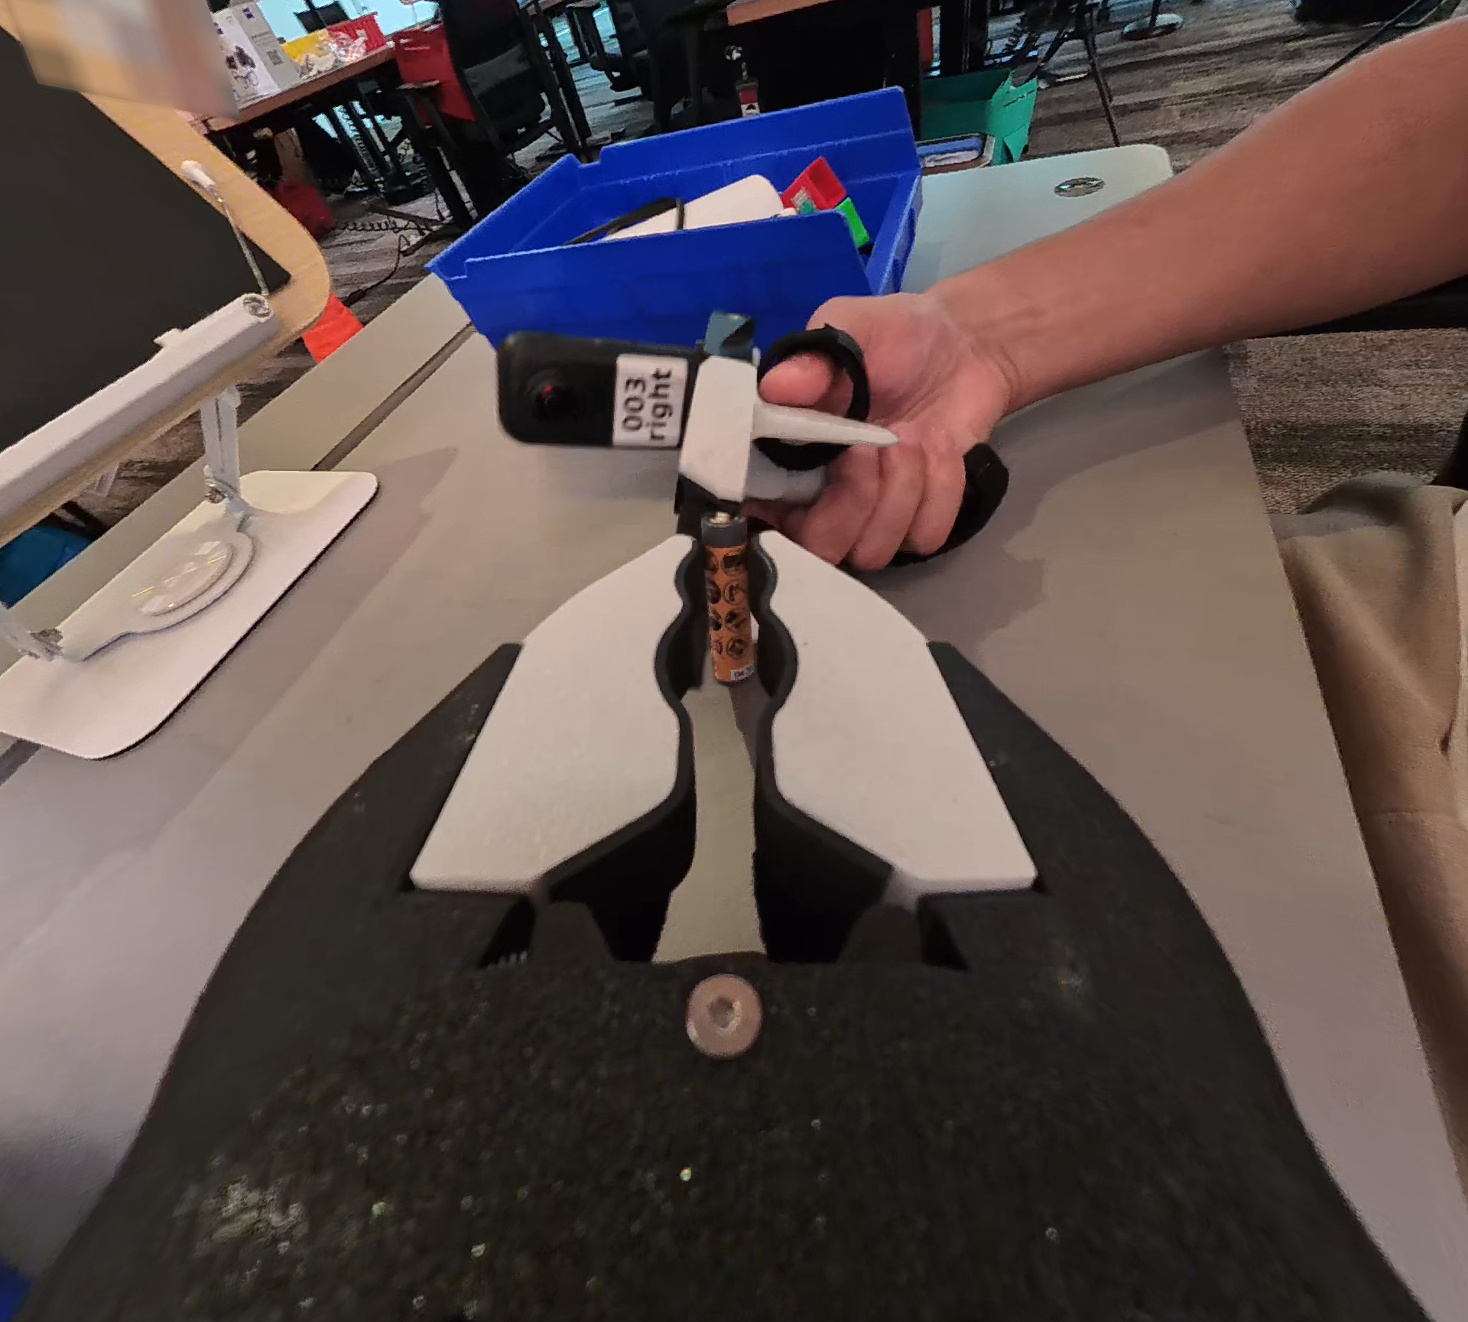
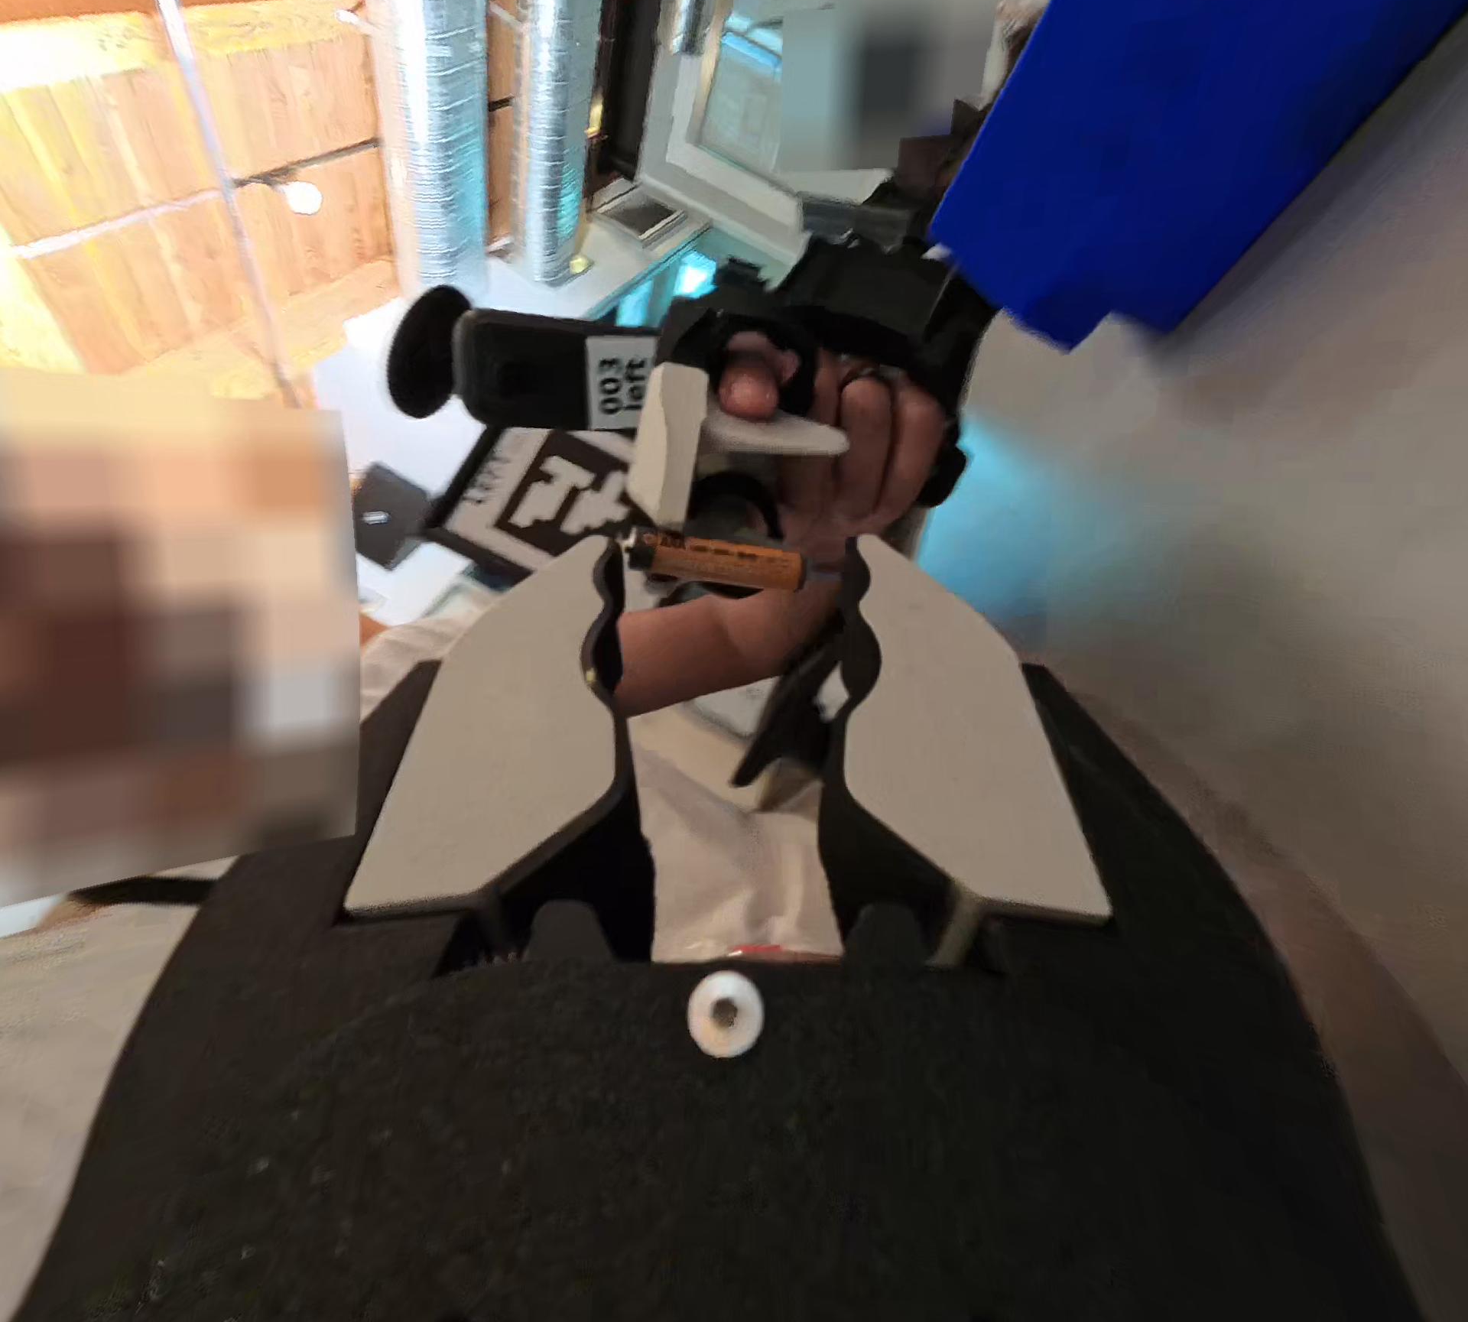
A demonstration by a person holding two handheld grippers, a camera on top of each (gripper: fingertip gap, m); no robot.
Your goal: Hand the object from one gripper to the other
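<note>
The left gripper [image 1: 727,609] is clamping an orange battery [image 1: 728,605] upright between its fingertips, above the grey table [image 1: 1112,648]. The right gripper [image 2: 735,561] is standing wide open, its fingers spanning the battery [image 2: 719,561] end to end; whether they are touching it is hard to tell through the blur. A blue bin [image 1: 675,283] is sitting at the table's far edge.

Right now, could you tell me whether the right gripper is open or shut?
Open. In its own view the right gripper has its fingers spread wide, the orange battery lying across the gap between their tips.
</note>
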